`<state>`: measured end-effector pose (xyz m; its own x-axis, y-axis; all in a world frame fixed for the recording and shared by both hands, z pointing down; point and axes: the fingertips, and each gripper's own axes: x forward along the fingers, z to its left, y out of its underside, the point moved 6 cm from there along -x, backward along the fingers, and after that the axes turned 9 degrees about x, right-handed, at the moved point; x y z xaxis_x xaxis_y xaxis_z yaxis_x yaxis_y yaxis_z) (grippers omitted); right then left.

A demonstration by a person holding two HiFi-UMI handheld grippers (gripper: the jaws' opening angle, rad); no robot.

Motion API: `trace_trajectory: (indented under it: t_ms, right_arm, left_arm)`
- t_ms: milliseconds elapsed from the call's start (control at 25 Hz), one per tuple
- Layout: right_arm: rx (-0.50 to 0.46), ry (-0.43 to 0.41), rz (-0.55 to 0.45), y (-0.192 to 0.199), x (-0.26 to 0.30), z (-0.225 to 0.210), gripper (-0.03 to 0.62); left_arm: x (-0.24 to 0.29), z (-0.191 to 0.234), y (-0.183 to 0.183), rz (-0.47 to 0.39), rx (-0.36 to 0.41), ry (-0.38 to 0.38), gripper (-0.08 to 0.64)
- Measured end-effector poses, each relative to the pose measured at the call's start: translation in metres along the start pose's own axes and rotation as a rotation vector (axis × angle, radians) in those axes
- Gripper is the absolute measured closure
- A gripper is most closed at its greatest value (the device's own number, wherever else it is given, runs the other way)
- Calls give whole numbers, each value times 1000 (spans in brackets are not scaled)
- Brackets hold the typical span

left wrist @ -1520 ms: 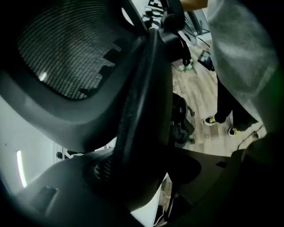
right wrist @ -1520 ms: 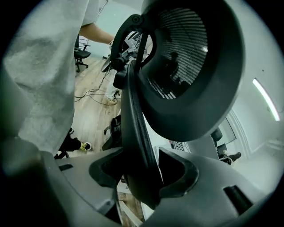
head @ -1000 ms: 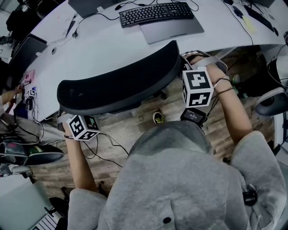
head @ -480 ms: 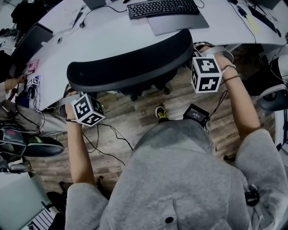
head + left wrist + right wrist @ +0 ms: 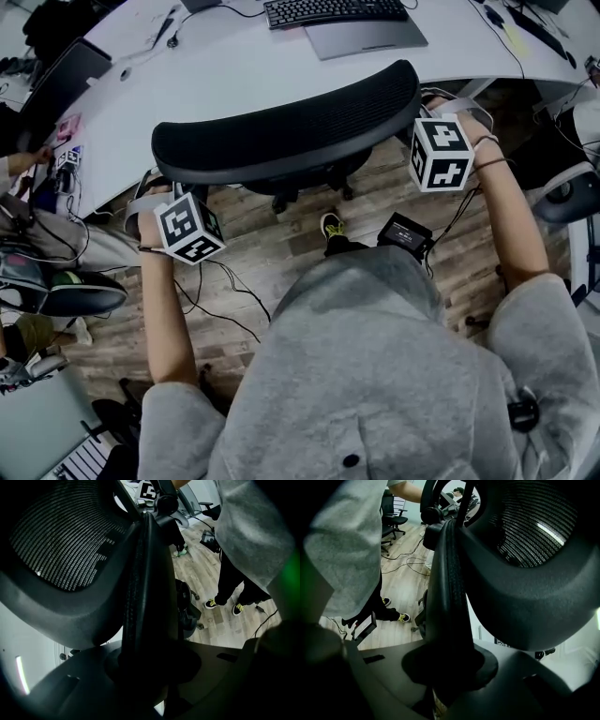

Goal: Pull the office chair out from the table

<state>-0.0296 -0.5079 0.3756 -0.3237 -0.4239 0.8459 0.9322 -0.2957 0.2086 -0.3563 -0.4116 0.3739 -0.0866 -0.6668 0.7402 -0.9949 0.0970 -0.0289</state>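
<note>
The black mesh office chair backrest (image 5: 291, 122) stands at the curved white table (image 5: 234, 66). My left gripper (image 5: 148, 195) holds the backrest's left end; its jaws have just been closing, and the backrest's dark edge (image 5: 150, 597) sits clamped between them in the left gripper view (image 5: 150, 667). My right gripper (image 5: 433, 101) grips the backrest's right end. Its jaws (image 5: 450, 667) closed a little more on the edge frame (image 5: 447, 597). The chair's seat and base are mostly hidden under the backrest.
A keyboard (image 5: 323, 9) and a closed laptop (image 5: 366, 37) lie on the table. Cables and a black box (image 5: 405, 234) hang over the wooden floor (image 5: 253, 253). Another chair (image 5: 567, 202) is at the right; a person's hand (image 5: 19, 159) at the left.
The backrest and both grippers have shifted together up and to the right in the head view. The left gripper now sits tight against the backrest's left end.
</note>
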Motion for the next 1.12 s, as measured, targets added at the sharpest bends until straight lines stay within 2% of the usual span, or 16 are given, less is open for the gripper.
trace_trajectory:
  t_ms: [600, 1120]
  right_arm:
    - [36, 30, 5, 3, -55, 93, 506]
    - [43, 30, 2, -1, -76, 126, 505]
  left_arm:
    - [-66, -72, -22, -25, 14, -34, 479]
    - [-91, -97, -26, -35, 27, -28, 478]
